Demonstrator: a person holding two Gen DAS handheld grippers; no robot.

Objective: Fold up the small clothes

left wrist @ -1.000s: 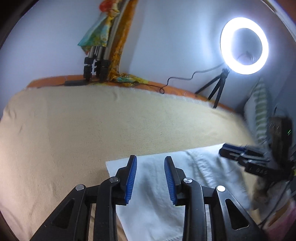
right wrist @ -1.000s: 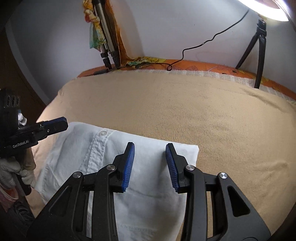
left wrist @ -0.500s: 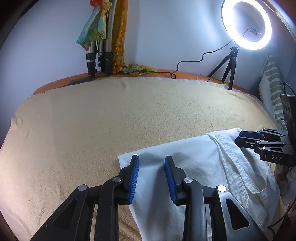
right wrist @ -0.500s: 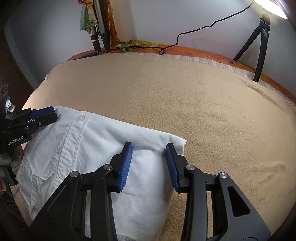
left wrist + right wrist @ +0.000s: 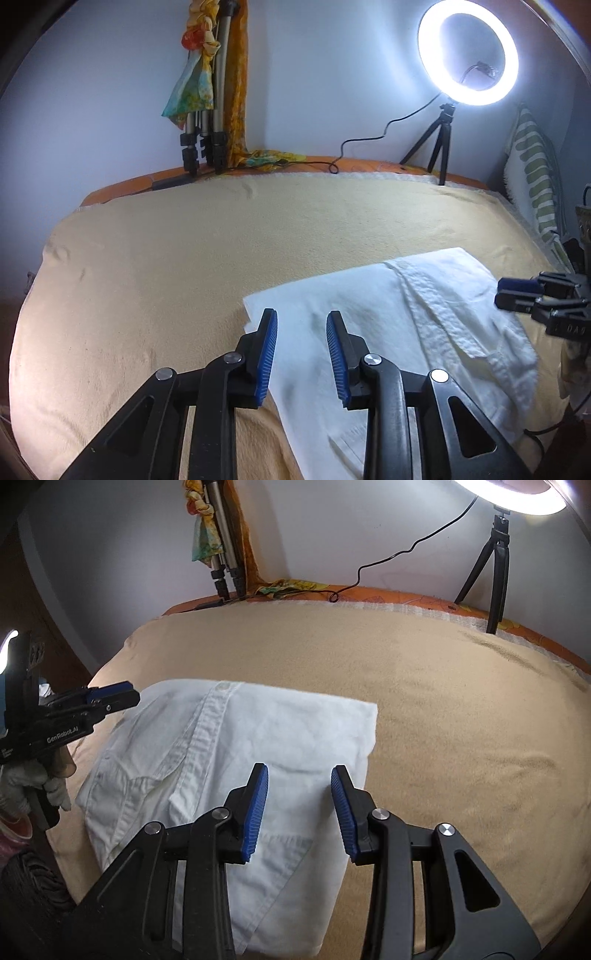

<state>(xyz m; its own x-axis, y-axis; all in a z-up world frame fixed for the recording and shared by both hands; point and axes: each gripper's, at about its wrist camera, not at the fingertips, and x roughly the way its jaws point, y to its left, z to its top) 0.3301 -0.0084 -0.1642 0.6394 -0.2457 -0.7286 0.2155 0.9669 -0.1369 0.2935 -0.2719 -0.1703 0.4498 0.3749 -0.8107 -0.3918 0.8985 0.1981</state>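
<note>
The white shirt (image 5: pixel 258 738) lies folded on the bed (image 5: pixel 443 701), near its edge; the left tool (image 5: pixel 301 354) and right tool (image 5: pixel 299 805) hover above it, fingers apart, empty; a one-layer pinch could drag the fold open.

Both black grippers, left gripper (image 5: pixel 301 350) and right gripper (image 5: pixel 298 805), carry 2 ribbed blue pads (image 5: pixel 255 808) and silver screws (image 5: pixel 379 814).

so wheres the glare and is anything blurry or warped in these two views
Left wrist: the ring light blows out white with a halo on the wall; the beige blanket bows from fisheye. Right wrist: the light is clipped at the top edge; the white shirt is sharp and evenly lit.
</note>
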